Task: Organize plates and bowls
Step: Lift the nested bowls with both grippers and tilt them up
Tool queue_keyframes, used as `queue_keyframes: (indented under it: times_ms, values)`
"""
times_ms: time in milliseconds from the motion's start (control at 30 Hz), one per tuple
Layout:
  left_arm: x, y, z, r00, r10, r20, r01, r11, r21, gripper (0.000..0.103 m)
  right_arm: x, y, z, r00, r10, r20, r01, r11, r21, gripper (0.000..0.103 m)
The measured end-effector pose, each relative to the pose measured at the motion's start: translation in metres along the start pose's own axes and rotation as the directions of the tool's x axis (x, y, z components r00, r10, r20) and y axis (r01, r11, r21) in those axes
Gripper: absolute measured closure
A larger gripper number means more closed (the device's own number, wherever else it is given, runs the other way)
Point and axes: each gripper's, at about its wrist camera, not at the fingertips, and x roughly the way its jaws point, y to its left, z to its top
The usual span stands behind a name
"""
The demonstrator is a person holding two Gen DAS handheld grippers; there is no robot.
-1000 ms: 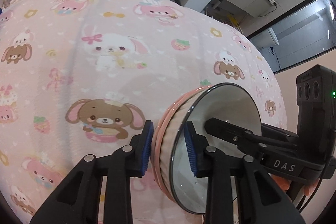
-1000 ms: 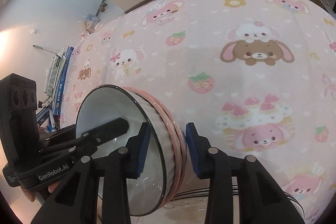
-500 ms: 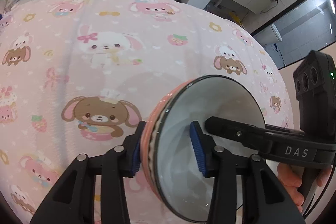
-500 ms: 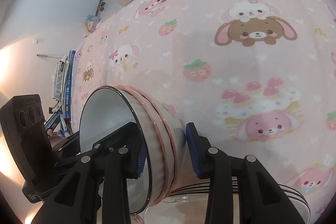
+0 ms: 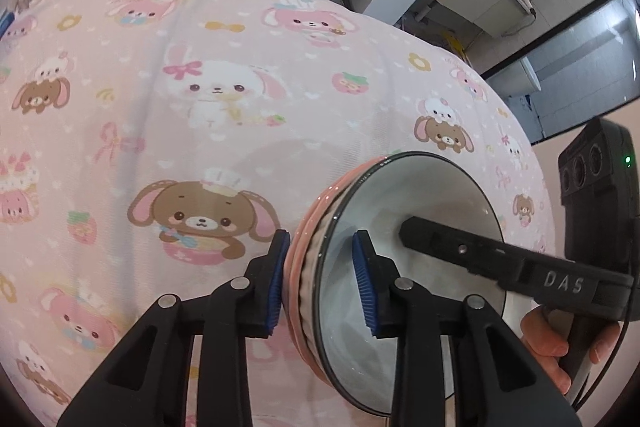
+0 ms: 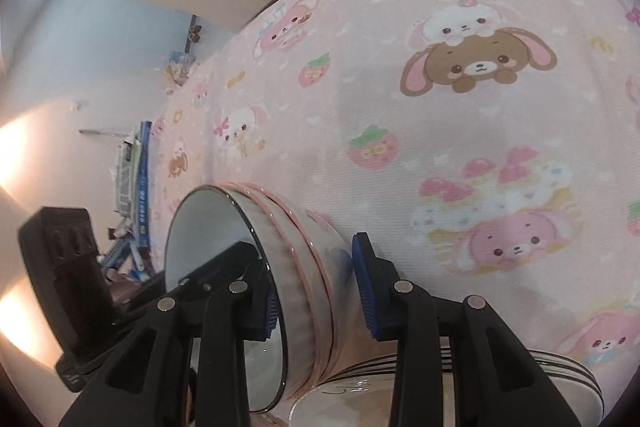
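Nested bowls [image 5: 394,267] are carried on edge, rims near vertical. The left hand-held gripper [image 5: 322,281] is clamped across the wall from one side, the right hand-held gripper [image 6: 316,283] from the opposite side. Stacked plates [image 6: 560,373] lie just below the right one. Slippage is likely if either grip is eased unevenly; chipping against the plates is possible.

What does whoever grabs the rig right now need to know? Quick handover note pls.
Left gripper: straddles the rim of the nested bowls, one finger inside, one outside; contact unclear.
Right gripper: straddles the opposite rim the same way.
Bowls: a nested set, tipped on edge, mouth turned sideways, just above the stacked plates on the pink cartoon tablecloth.
Done: bowls nested, plates stacked.
Left: probably level the bowls, settle them on the plates, then open both grippers.
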Motion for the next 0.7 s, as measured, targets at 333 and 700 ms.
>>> queue_keyframes:
  times_ms: [333, 700]
  values:
    - [0.012, -0.005, -0.003, 0.997, -0.045, -0.063, 0.045, 0.999, 0.002, 0.051, -0.002, 0.006, -0.009, 0.996, -0.056, 0.07, 0.057, 0.998, -0.015, 0.067]
    - [-0.005, -0.001, -0.011, 0.988, -0.016, -0.152, 0.02, 0.999, 0.029, 0.071, -0.005, 0.002, -0.007, 0.998, -0.02, 0.059, 0.019, 1.0, 0.003, 0.069]
